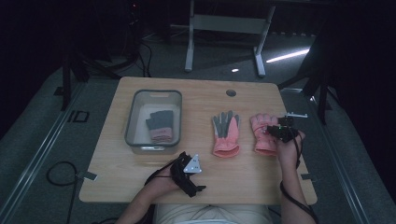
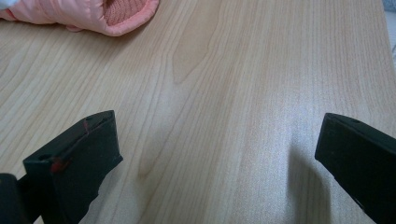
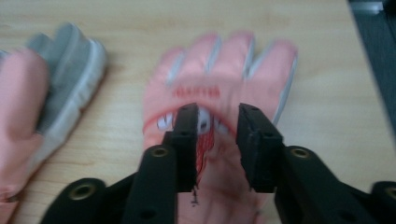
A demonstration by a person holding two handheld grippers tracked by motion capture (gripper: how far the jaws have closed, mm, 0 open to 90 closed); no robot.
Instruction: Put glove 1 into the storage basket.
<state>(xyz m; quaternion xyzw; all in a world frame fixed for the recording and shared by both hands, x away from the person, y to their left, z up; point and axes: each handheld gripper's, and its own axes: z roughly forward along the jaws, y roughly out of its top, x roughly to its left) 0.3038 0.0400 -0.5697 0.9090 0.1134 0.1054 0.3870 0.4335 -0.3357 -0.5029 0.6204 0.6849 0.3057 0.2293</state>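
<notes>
Two pink ski gloves lie side by side on the wooden table [image 1: 196,100]. The middle glove [image 1: 226,133] shows its grey palm; its cuff [image 2: 93,14] is at the top left of the left gripper view. The right glove [image 1: 261,135] lies back up, fingers pointing away. My right gripper [image 1: 271,131] is low over this glove [image 3: 224,79], and its jaws [image 3: 215,114] stand a little apart above the back of the glove, with nothing pinched. My left gripper [image 1: 194,172] rests near the table's front edge, open [image 2: 217,135] over bare wood.
A grey plastic bin [image 1: 135,116] stands at the table's left, holding a third glove [image 1: 161,125], dark grey with a pink cuff. The table has a round cable hole [image 1: 230,92] at the back. The middle glove [image 3: 42,102] lies just left of the right gripper.
</notes>
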